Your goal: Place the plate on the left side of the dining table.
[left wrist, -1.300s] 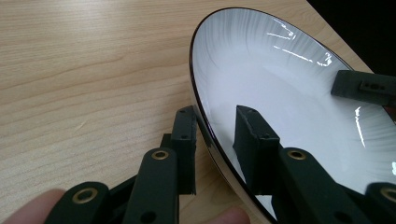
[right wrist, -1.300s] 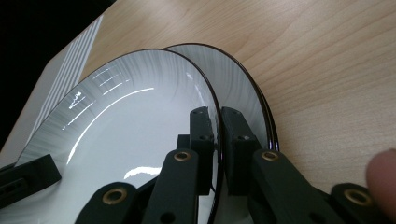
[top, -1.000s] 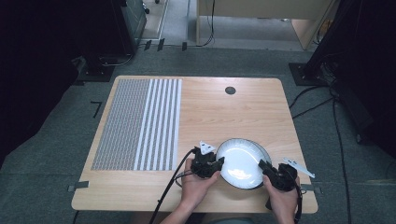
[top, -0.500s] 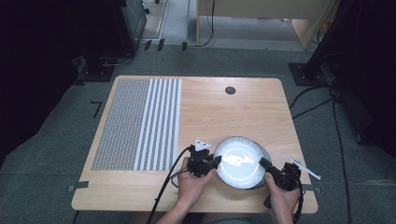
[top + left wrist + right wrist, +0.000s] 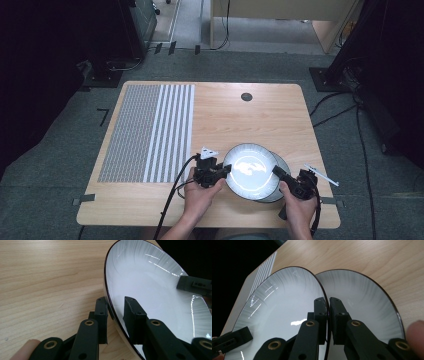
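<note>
Two white plates with dark rims are stacked near the table's front edge. The upper plate (image 5: 249,170) (image 5: 155,290) (image 5: 284,302) is raised and tilted off the lower plate (image 5: 281,165) (image 5: 362,297), which lies flat on the wood. My left gripper (image 5: 222,171) (image 5: 115,301) is shut on the upper plate's left rim. My right gripper (image 5: 277,171) (image 5: 328,300) is shut on the same plate's right rim. In each gripper view the other gripper's jaw shows on the plate's far edge.
A grey and white striped mat (image 5: 150,130) covers the left part of the wooden table (image 5: 250,120). A small black round cap (image 5: 246,96) sits near the far edge. Dark furniture and cables stand on the floor around the table.
The upper plate has lifted and shifted a little left, which uncovers the lower plate on its right. The left hand rose with it. The right hand stayed about where it was.
</note>
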The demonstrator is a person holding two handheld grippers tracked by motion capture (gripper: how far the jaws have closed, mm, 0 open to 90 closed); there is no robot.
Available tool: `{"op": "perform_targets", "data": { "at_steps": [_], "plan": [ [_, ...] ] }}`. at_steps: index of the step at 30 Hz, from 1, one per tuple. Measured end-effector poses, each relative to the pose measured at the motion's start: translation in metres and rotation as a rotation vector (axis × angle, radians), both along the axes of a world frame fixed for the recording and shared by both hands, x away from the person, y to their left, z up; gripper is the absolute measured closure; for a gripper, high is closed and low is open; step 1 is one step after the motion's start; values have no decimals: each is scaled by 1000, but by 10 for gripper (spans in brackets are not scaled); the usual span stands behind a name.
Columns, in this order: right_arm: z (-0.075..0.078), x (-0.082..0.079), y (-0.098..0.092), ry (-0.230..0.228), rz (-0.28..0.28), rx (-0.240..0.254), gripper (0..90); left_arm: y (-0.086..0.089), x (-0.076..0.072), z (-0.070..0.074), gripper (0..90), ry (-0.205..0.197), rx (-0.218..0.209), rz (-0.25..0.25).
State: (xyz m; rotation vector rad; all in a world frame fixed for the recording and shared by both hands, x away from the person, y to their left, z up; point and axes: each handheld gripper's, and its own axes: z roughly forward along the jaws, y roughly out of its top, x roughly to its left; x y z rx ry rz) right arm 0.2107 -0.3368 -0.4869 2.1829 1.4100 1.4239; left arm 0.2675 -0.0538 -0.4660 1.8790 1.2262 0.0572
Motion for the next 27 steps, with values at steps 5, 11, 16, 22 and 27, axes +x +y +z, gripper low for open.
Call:
{"op": "perform_targets", "data": {
  "at_steps": [5,11,16,22,27],
  "plan": [
    [6,6,10,-9,19,10,848,12,1,8,744,-17,0,24],
    [10,15,27,-6,44,19,847,31,3,13,746,-22,2,50],
    [18,26,47,-10,72,6,847,49,5,17,746,-25,-11,79],
    [24,37,66,-12,99,-1,847,72,8,21,747,-30,-23,117],
    [28,47,84,-15,126,1,848,91,10,25,747,-33,-27,146]
  ]
}}
